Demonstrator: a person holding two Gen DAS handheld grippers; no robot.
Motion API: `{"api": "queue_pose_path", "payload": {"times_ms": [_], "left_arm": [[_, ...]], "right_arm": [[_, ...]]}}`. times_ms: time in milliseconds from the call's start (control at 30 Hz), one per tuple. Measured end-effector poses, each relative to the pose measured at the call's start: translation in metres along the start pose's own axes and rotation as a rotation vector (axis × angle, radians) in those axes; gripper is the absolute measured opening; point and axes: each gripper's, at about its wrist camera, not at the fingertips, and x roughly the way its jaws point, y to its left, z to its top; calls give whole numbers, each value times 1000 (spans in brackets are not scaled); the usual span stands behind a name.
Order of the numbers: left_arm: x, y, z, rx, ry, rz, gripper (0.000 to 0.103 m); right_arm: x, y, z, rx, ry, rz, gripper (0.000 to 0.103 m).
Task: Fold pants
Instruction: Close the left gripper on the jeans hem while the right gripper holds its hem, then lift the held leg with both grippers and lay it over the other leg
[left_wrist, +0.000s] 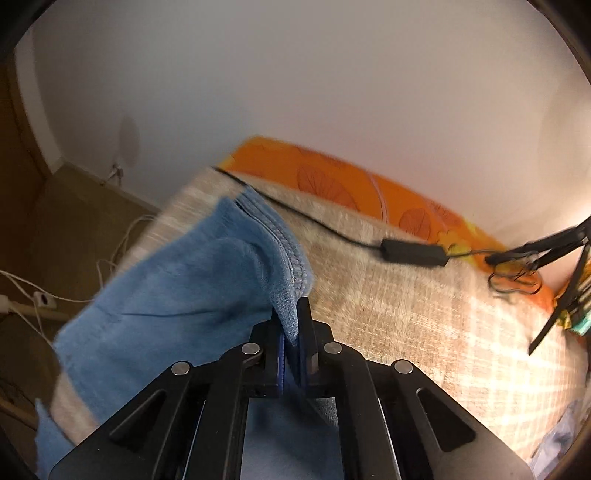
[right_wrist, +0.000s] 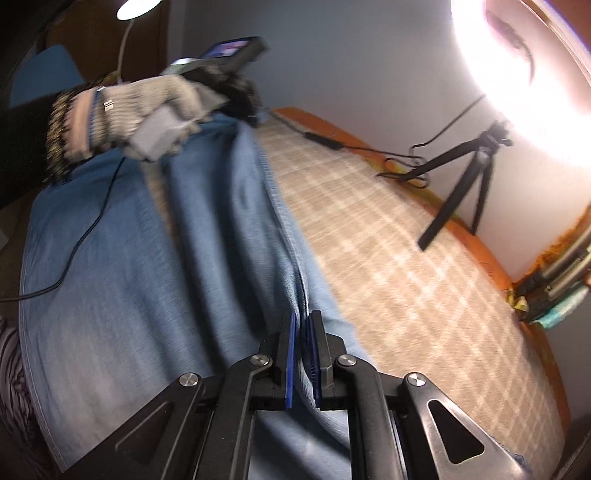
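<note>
Blue denim pants (left_wrist: 166, 295) hang lifted above a bed with a beige checked cover (left_wrist: 424, 325). My left gripper (left_wrist: 291, 325) is shut on a stitched hem edge of the pants. In the right wrist view the pants (right_wrist: 129, 277) stretch between both grippers. My right gripper (right_wrist: 304, 332) is shut on a seam of the denim. The left gripper (right_wrist: 251, 110), held by a gloved hand (right_wrist: 147, 110), pinches the far end of the fabric.
An orange patterned sheet (left_wrist: 369, 184) lies along the wall. A black power adapter (left_wrist: 413, 253) with its cable lies on the cover. A black tripod (right_wrist: 461, 177) stands at the bed's far right. White cables (left_wrist: 44, 295) lie on the floor at left.
</note>
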Motion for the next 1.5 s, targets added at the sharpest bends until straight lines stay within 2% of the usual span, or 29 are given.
{"api": "queue_pose_path", "payload": {"times_ms": [100, 200, 267, 300, 333, 500, 533, 567, 600, 667, 733, 800, 833, 867, 933, 1133, 1233, 1333, 1500], "left_arm": [[-25, 11, -1, -23, -23, -37, 4], [-52, 17, -11, 0, -52, -42, 4], [-67, 21, -18, 14, -73, -47, 4], [-73, 24, -22, 13, -79, -51, 4], [-82, 29, -25, 8, -89, -60, 4], [-116, 42, -45, 22, -133, -70, 4], [-118, 45, -47, 28, -135, -67, 4], [-121, 46, -48, 29, -138, -68, 4], [-123, 47, -50, 24, -141, -71, 4], [-128, 49, -52, 13, -145, -78, 4], [-133, 48, -54, 20, -147, -77, 4], [-137, 47, -55, 26, -152, -77, 4], [-141, 50, -57, 27, -153, -80, 4], [-143, 50, -58, 25, -151, -85, 4], [-153, 55, -59, 23, -160, -92, 4], [-179, 70, -71, -3, -193, -165, 4], [-192, 88, -94, -25, -205, -201, 4], [-198, 113, -127, -64, -192, -229, 3], [-198, 153, -186, -147, -157, -263, 3]], "right_arm": [[-13, -4, 5, 10, -20, -33, 0], [-29, -6, 9, 17, -38, -43, 0], [-37, -3, 8, 15, -42, -24, 0], [-39, 0, 6, 10, -26, 39, 0], [-40, 3, 4, 8, -21, 66, 0], [-38, 26, -7, -82, -1, 27, 2], [-36, 27, -10, -81, 8, 47, 17], [-35, 27, -11, -78, 12, 54, 39], [-34, 26, -13, -76, 3, 32, 45], [-26, 26, -14, -85, 13, 4, 43], [-13, 24, -15, -89, 46, 0, 43], [3, 24, -17, -122, 87, -40, 40], [7, 24, -18, -130, 103, -45, 23], [11, 23, -19, -133, 122, -44, 11], [8, 19, -17, -117, 117, -68, 5], [-66, 4, 2, -68, -4, -147, 3], [-110, 21, 4, -102, -40, -158, 3], [-137, 56, -11, -170, -29, -131, 3], [-142, 112, -48, -251, 32, -58, 3]]}}
